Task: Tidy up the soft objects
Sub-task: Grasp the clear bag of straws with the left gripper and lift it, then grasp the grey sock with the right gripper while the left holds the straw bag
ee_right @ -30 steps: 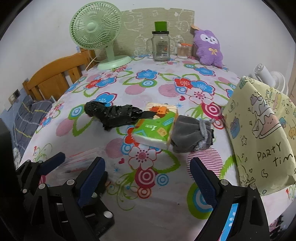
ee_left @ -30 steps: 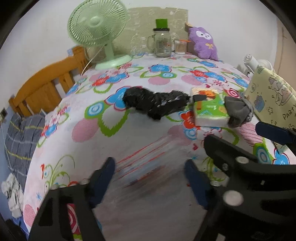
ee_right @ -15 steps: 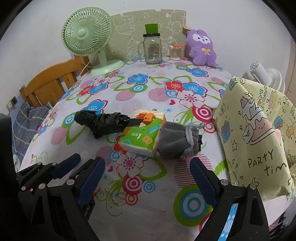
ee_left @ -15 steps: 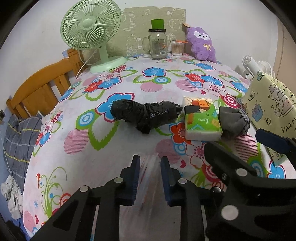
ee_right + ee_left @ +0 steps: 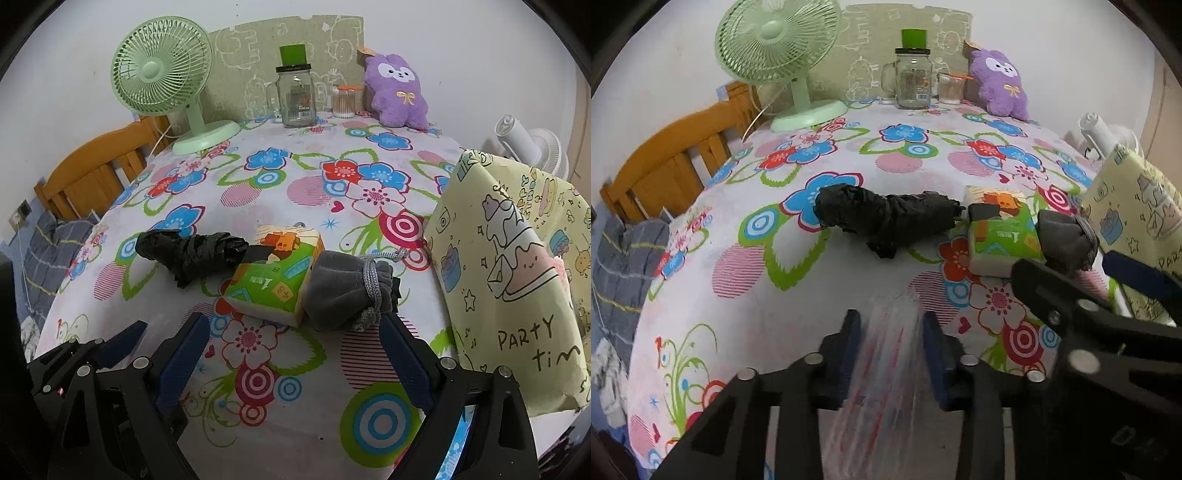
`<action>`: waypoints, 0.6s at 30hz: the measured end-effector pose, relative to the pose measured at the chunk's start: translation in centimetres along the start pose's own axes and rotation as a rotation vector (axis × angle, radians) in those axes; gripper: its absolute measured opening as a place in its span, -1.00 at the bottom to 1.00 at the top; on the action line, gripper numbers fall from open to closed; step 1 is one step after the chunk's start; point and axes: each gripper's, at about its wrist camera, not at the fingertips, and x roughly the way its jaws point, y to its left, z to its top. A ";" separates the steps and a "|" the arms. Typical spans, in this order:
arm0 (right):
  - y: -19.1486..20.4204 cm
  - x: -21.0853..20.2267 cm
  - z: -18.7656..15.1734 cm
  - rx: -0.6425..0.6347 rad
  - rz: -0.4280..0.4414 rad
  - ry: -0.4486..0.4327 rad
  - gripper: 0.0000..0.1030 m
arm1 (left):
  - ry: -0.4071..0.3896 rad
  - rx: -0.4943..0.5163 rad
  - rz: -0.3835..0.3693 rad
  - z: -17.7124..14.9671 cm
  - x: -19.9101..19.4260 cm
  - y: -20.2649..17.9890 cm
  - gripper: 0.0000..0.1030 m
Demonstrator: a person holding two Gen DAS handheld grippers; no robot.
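**Soft goods wait mid-table as two grippers close in**

Grippers flank a row of soft items on a flower-print tablecloth (image 5: 295, 192). The left gripper (image 5: 891, 332) has its fingers drawn narrow on a clear plastic bag with red lines (image 5: 882, 369), a thin film that looks nearly weightless and likely to slip or crumple. The right gripper (image 5: 295, 343) hovers with fingers spread wide and nothing between them, just short of a grey drawstring pouch (image 5: 343, 291).

The pouch lies near the middle of the table, touching a green tissue pack (image 5: 275, 275); a black crumpled plastic bag (image 5: 192, 253) rests against the pack's far corner. All three appear light and yielding. The pouch should squash under pressure, so a hold across its bulging body, or at the cinched neck where the cord wraps, seems safest. The tissue pack would probably dent if squeezed hard and is best gripped across its short sides.

A yellow party gift bag (image 5: 517, 280) stands at the right edge, a possible destination. A green fan (image 5: 162, 74), a glass jar (image 5: 295, 99) and a purple plush toy (image 5: 397, 92) line the far end.
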 end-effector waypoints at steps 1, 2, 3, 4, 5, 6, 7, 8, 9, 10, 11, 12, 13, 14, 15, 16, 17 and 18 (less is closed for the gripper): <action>0.0 0.0 0.0 -0.001 -0.001 0.000 0.84 | -0.001 0.003 0.002 0.0 0.0 -0.1 -0.51; -0.1 0.0 0.1 -0.002 -0.002 -0.002 0.84 | 0.001 0.004 -0.001 0.0 -0.1 -0.2 -0.56; -0.1 -0.1 0.1 -0.003 -0.001 -0.004 0.84 | 0.002 0.005 -0.008 0.0 -0.1 -0.2 -0.59; -0.1 -0.1 0.2 -0.006 -0.001 -0.005 0.84 | 0.004 0.005 -0.017 0.1 -0.1 -0.3 -0.60; -0.1 -0.1 0.3 -0.012 -0.003 -0.007 0.84 | 0.005 0.003 -0.025 0.2 -0.1 -0.4 -0.61; -0.2 -0.2 0.4 -0.016 -0.004 -0.009 0.84 | 0.005 0.000 -0.030 0.4 -0.1 -0.6 -0.62; -0.2 -0.2 0.5 -0.023 -0.007 -0.014 0.84 | 0.003 -0.002 -0.034 0.5 -0.1 -0.7 -0.62; -0.2 -0.3 0.6 -0.029 -0.009 -0.019 0.84 | 0.001 -0.005 -0.042 0.7 -0.1 -0.9 -0.62; -0.2 -0.4 0.7 -0.035 -0.012 -0.025 0.84 | -0.001 -0.008 -0.046 0.9 -0.1 -1.0 -0.62; -0.3 -0.4 0.9 -0.038 -0.014 -0.029 0.84 | -0.005 -0.012 -0.049 1.1 -0.1 -1.1 -0.62; -0.4 -0.4 0.9 -0.040 -0.014 -0.030 0.84 | -0.008 -0.015 -0.052 1.3 -0.1 -1.2 -0.62; -0.5 -0.3 1.1 -0.039 -0.015 -0.029 0.84 | -0.014 -0.025 -0.054 1.5 -0.1 -1.3 -0.62; -0.6 -0.2 1.2 -0.035 -0.016 -0.030 0.84 | -0.017 -0.029 -0.058 1.7 -0.1 -1.4 -0.62; -0.8 -0.1 1.3 -0.030 -0.018 -0.031 0.84 | -0.019 -0.032 -0.061 1.9 -0.1 -1.5 -0.62; -0.9 0.0 1.4 -0.026 -0.019 -0.032 0.84 | -0.022 -0.038 -0.064 2.1 0.0 -1.6 -0.62; -1.0 0.2 1.5 -0.022 -0.019 -0.032 0.84 | -0.022 -0.041 -0.067 2.4 0.2 -1.7 -0.62; -1.1 0.3 1.6 -0.019 -0.018 -0.030 0.84 | -0.022 -0.041 -0.066 2.5 0.3 -1.8 -0.62; -1.2 0.5 1.6 -0.013 -0.016 -0.027 0.84 | -0.019 -0.044 -0.064 2.6 0.5 -1.9 -0.62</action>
